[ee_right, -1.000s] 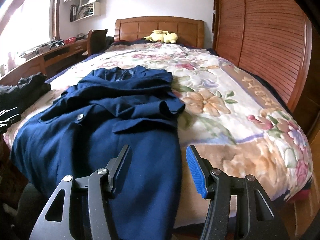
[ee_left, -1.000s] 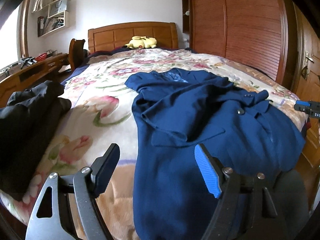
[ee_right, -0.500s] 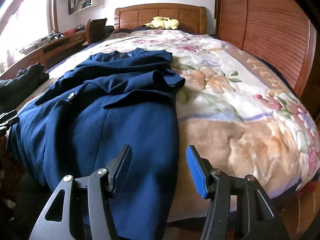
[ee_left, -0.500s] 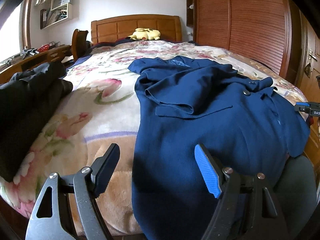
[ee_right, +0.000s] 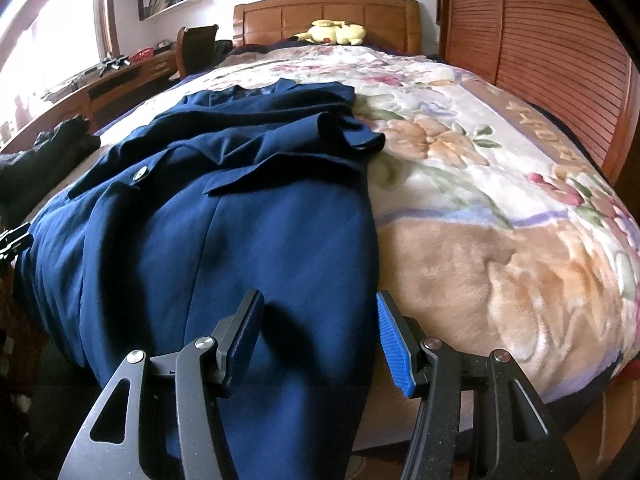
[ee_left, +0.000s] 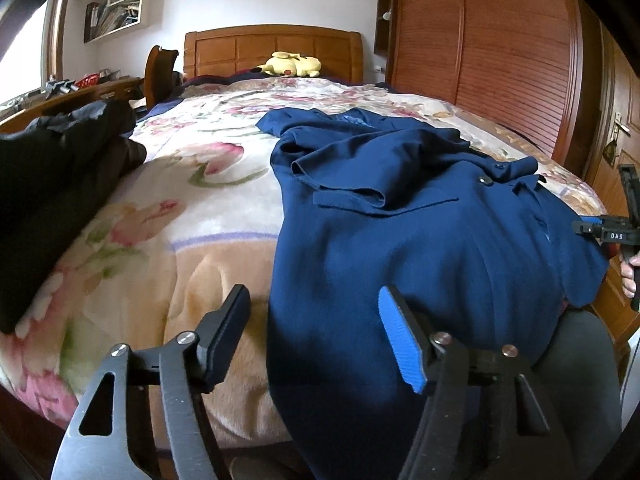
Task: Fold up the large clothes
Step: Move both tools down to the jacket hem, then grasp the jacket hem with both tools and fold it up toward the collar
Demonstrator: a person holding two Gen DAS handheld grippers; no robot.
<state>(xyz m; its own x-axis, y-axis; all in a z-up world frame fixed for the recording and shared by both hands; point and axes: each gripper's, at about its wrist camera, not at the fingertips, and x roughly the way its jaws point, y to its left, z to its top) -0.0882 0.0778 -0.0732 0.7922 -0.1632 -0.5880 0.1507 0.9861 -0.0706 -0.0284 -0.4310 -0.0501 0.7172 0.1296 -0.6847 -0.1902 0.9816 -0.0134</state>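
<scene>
A wooden bed covered by a floral fleece blanket point(ee_right: 500, 208) fills both views, its panelled wooden headboard point(ee_left: 272, 52) at the far end against the wall. Spread lengthwise on the blanket lies a large navy-blue coat point(ee_left: 400, 220), collar toward the headboard, sleeves folded across its chest, its lower part hanging over the near edge of the bed. A slatted reddish-brown wooden wardrobe point(ee_right: 540, 52) runs along the right side of the bed. A heap of dark crumpled clothing point(ee_left: 52, 184) sits on the blanket's left edge, well apart from the coat. A wooden desk point(ee_right: 100, 84) with a chair stands along the far left wall. A yellow plush toy point(ee_left: 290, 65) rests just in front of the headboard. The left gripper point(ee_left: 316, 344), held low at the foot of the bed and aimed toward the headboard, has its black and blue fingers spread apart, straddling the coat's left hem edge without gripping it. The right gripper point(ee_right: 320, 336), in a matching low, forward-pointing pose, also has its fingers spread wide, framing the coat's right hem edge, nothing clamped between them.
</scene>
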